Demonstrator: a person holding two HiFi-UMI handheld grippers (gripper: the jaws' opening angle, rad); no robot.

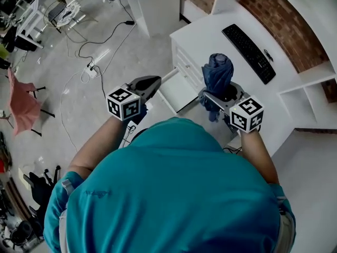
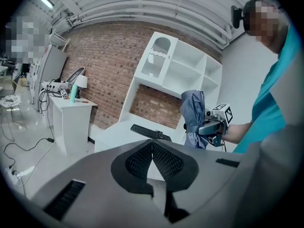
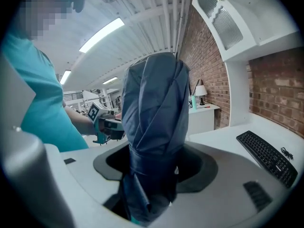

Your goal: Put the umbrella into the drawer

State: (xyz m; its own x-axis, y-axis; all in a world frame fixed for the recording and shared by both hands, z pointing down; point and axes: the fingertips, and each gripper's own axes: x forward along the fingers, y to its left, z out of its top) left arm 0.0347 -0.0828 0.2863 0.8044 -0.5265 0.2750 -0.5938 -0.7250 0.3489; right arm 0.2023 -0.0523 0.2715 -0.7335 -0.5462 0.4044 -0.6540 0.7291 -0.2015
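A folded dark blue umbrella (image 1: 217,73) stands upright in my right gripper (image 1: 218,96), which is shut on its lower part, above the white desk (image 1: 205,33). In the right gripper view the umbrella (image 3: 154,113) fills the middle, and the right gripper (image 3: 154,175) clamps it. An open white drawer (image 1: 178,92) juts out of the desk front, just left of the umbrella. My left gripper (image 1: 154,81) hovers beside the drawer's left edge, and its pads meet with nothing between them. The left gripper view shows the left gripper (image 2: 152,148) shut, with the umbrella (image 2: 193,113) held at the right.
A black keyboard (image 1: 248,52) lies on the desk top, by the brick wall. White shelves (image 1: 310,88) stand at the right. Cables and a power strip (image 1: 90,70) trail over the floor at the left, near a pink chair (image 1: 21,101). A white cabinet (image 1: 152,4) stands farther back.
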